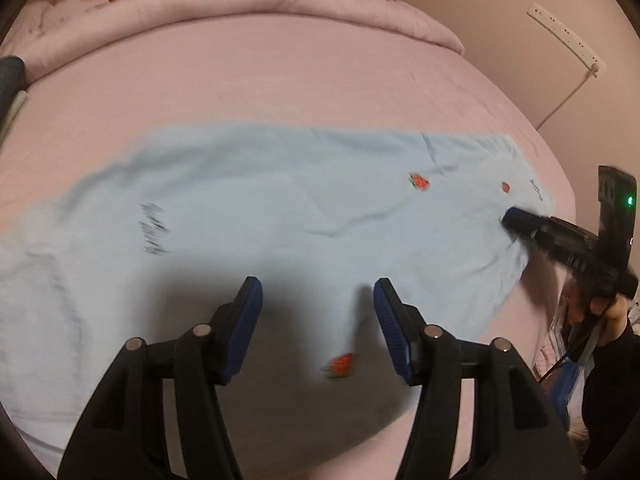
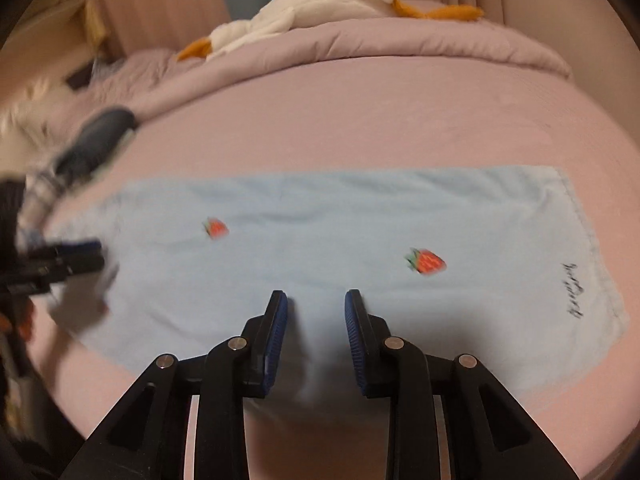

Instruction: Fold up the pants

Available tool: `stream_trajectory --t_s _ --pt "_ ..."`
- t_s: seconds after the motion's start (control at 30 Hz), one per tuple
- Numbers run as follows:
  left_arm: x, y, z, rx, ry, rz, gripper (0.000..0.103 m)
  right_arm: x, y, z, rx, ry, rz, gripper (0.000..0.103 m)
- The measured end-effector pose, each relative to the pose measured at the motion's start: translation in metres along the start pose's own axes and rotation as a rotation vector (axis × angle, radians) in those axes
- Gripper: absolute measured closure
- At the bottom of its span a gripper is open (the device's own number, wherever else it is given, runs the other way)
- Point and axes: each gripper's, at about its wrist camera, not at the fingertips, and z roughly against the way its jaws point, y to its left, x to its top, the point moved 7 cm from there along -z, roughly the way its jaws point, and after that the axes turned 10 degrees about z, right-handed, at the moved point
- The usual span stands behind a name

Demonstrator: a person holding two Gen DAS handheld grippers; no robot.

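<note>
Pants (image 2: 320,240): showing pale blue, patterned with small red strawberries having green leaves, plus dark script lettering (image 2: 574,292) near one edge. Bed sheet (image 1: 280,80): appearing dusty pink. Folded duvet (image 2: 400,40): reading mauve-pink. Plush toy (image 2: 320,4): showing white with orange parts. Left gripper (image 1: 318,304) and right gripper (image 2: 316,312): presenting black bodies with blue ribbed pads (image 2: 278,344).

Left gripper (image 1: 318,300), right gripper (image 2: 316,308) unclamped.

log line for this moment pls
task: fold pants | light blue pants flat on pink bed | left gripper jaws open, empty | right gripper jaws open, empty
</note>
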Motion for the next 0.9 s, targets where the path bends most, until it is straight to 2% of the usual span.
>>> stream_trajectory --t_s 0.07,0.1,0.13,0.27,0.3,0.33,0.4,0.43,0.5,0.6,0.7,0.77,0.9 --pt "-0.003 -0.002 -0.002 0.024 -0.012 -0.038 0.035 -0.006 -0.025 0.004 -0.008 -0.011 -0.061 0.075" --pt "-0.004 -0.002 -0.002 0.033 -0.009 -0.054 0.034 -0.01 -0.049 0.009 -0.015 -0.032 -0.129 0.075" --pt "-0.004 -0.001 -0.002 0.036 -0.003 -0.058 0.034 -0.016 -0.054 0.016 -0.034 -0.041 -0.168 0.075" --pt "-0.003 0.004 -0.003 0.039 0.006 -0.04 0.033 -0.04 -0.154 0.047 -0.164 -0.09 -0.403 0.076" --pt "-0.004 0.003 -0.003 0.045 0.008 -0.045 0.032 -0.045 -0.175 0.055 -0.148 -0.122 -0.473 0.075" --pt "-0.005 0.001 -0.004 0.052 0.009 -0.055 0.031 -0.048 -0.182 0.062 -0.156 -0.142 -0.531 0.073" --pt "-0.004 -0.003 -0.005 0.06 0.011 -0.063 0.026 -0.061 -0.211 0.081 -0.233 -0.146 -0.646 0.072" --pt "-0.004 -0.003 -0.005 0.058 0.011 -0.061 0.025 -0.065 -0.216 0.09 -0.198 -0.187 -0.691 0.071" --pt "-0.003 -0.006 -0.008 0.055 0.012 -0.054 0.02 -0.076 -0.213 0.098 -0.044 -0.252 -0.784 0.062" --pt "-0.001 -0.008 -0.009 0.045 0.014 -0.026 0.017 -0.089 -0.186 0.086 0.061 -0.214 -0.811 0.061" --pt "0.002 -0.008 -0.008 0.025 0.016 0.015 0.016 -0.082 -0.154 0.058 0.147 -0.181 -0.8 0.061" --pt "0.002 -0.004 -0.005 -0.003 0.017 0.052 0.016 -0.076 -0.145 0.055 0.148 -0.172 -0.768 0.061" --pt "0.007 0.003 0.003 -0.087 0.016 0.169 0.016 -0.052 -0.142 0.05 0.08 -0.184 -0.723 0.061"
